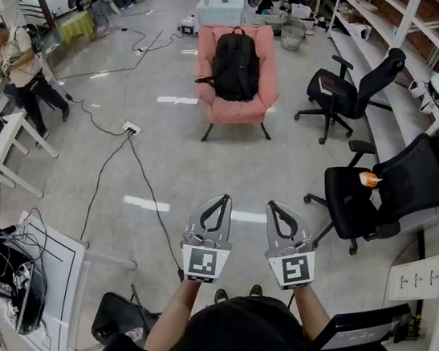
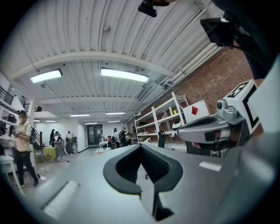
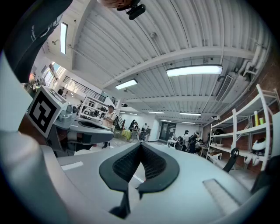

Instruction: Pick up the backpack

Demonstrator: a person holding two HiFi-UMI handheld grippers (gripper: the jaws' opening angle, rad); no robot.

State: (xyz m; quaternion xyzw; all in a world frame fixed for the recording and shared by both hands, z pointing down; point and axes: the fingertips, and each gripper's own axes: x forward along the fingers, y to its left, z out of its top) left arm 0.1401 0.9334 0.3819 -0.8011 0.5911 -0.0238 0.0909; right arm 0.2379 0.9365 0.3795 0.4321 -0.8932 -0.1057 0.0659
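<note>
While left gripper (image 1: 223,199) and right gripper (image 1: 273,206) are clenched empty, backpack (image 1: 237,64) on armchair (image 1: 268,76), well ahead.

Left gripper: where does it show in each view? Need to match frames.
Head view: grey two-jaw left gripper, lower centre, shut and empty.
Left gripper view: it fills bottom centre, shut.
Right gripper view: it is at the left side, seen side-on.
Shared landmark: white shelving rack.
</note>
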